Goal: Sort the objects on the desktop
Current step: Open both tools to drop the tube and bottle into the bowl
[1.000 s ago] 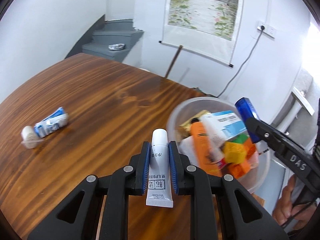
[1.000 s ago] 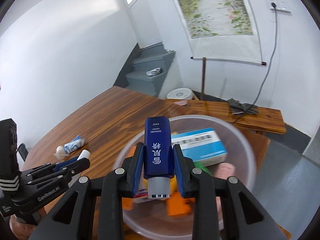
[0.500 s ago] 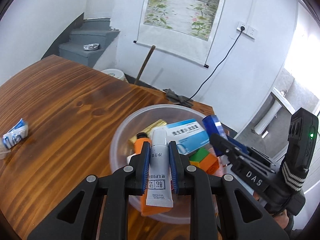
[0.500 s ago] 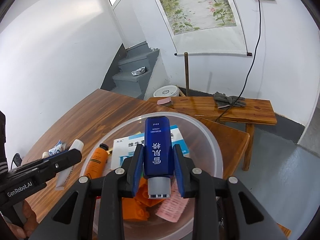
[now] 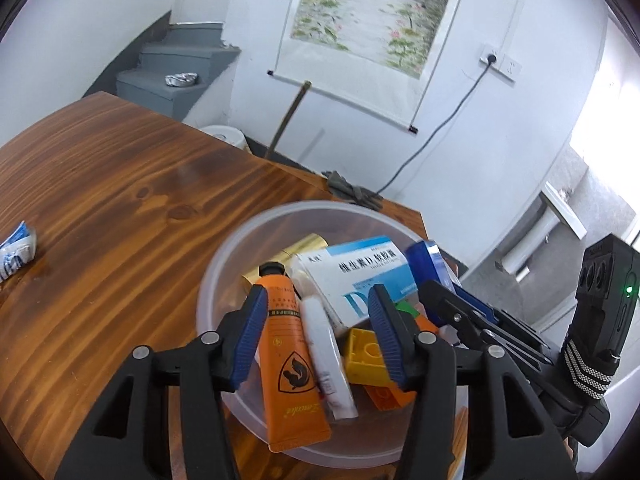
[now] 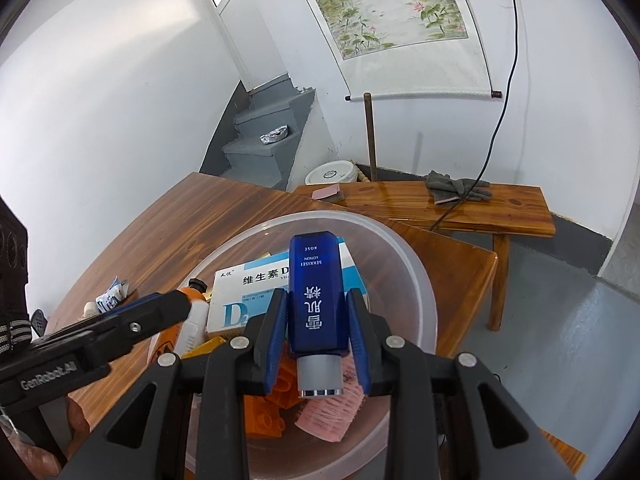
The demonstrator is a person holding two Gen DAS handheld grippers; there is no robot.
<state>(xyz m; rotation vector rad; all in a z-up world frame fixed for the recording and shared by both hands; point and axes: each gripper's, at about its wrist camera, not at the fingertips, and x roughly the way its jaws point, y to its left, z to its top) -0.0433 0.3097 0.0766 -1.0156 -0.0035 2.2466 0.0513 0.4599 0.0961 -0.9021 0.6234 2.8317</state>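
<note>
White walls, a hanging scroll painting [image 6: 400, 12] and grey stairs [image 6: 268, 136] frame your brown wooden table [image 5: 120, 208], with a wooden bench [image 6: 460, 208] just beyond its far edge.

You have both grippers over the clear plastic bowl [image 5: 240, 240] at the near corner of the table. Your left gripper [image 5: 318, 332] is opening, and nothing is pressed between its blue pads. The white tube [image 5: 326, 352] lies loose below them in the bowl, resting against the orange hand-cream tube [image 5: 286, 360]. Your right gripper [image 6: 316, 340] is clamped on the blue lotion bottle [image 6: 316, 292], cap toward the camera, held above the bowl and not yet let go.

The bowl is already well filled. You can see the blue-and-white vitamin D box [image 6: 256, 296], a gold item [image 5: 300, 246] behind it, a yellow building block [image 5: 366, 356], orange blocks [image 6: 272, 400] and a pink card [image 6: 336, 408].

Judging by this, you are most of the way through. What is left is to drop the lotion bottle in, then fetch the crumpled blue-and-white packet [image 5: 16, 248] lying on the table well apart from the bowl. A small pale object just beside it in the right wrist view is too small to identify.
</note>
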